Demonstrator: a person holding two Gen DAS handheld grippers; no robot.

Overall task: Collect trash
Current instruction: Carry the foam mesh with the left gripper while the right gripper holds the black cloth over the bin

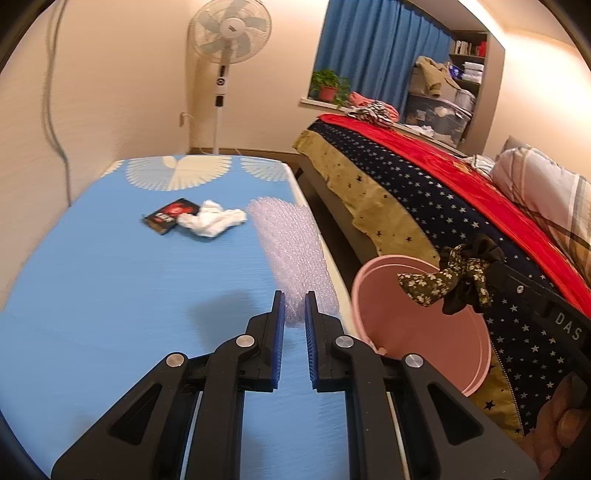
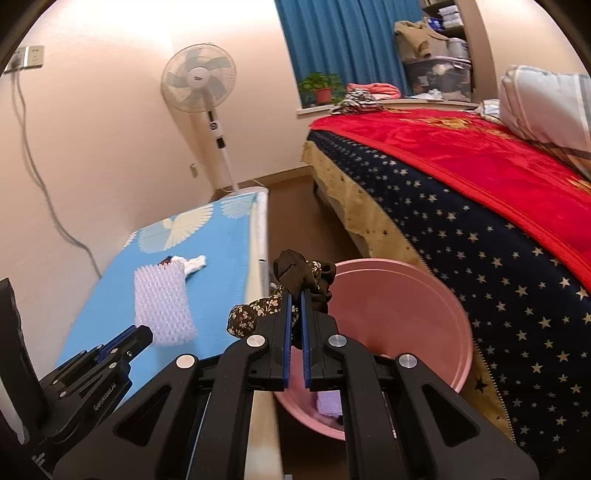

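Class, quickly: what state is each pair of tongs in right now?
Left tongs: open, nothing held, tips at the foam net.
Right tongs: shut on the floral cloth, over the pink bin.

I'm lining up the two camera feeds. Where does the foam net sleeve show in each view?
Left wrist: foam net sleeve, centre, just beyond the left gripper, on the blue table.
Right wrist: foam net sleeve, lower left, on the table.
Shared landmark: pink bin.

Both wrist views low, facing fan (image 1: 229,33) wall; share blue table (image 1: 110,277), pink bin (image 2: 399,317).
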